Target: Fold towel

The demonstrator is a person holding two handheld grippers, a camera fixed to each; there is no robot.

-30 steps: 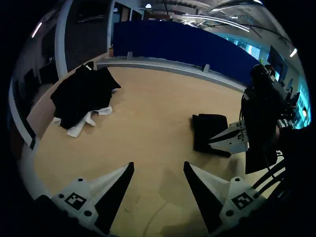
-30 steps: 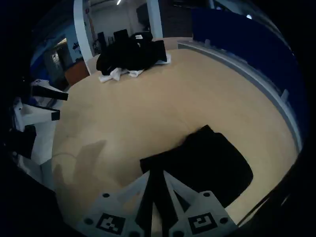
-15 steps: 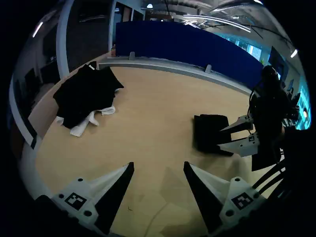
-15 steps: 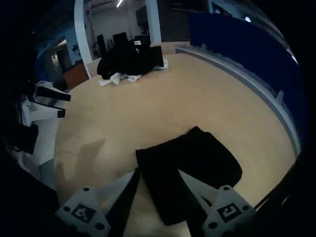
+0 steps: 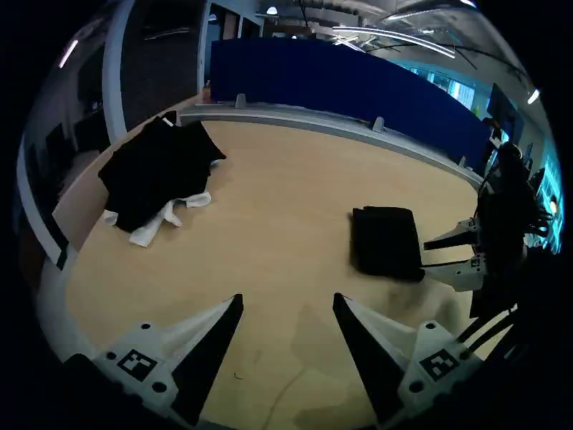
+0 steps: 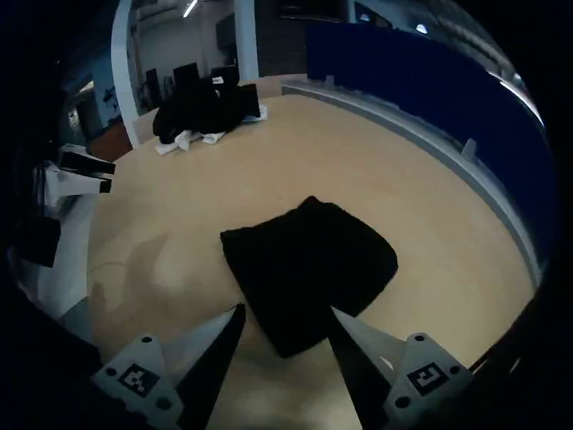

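Folded black towel [image 6: 308, 269] lies flat on the wooden table [image 6: 430, 215], just ahead of the right gripper [image 6: 286, 308], whose jaws stand wide w/ nothing between them. The left gripper [image 5: 286, 297] hovers over bare tabletop, jaws also spread & empty. The towel sits ahead and to their right, a heap of black and white cloths [image 5: 157, 175] well ahead to their left. Risk: a fingertip catching the towel's near edge could drag its layers apart, undoing the fold.
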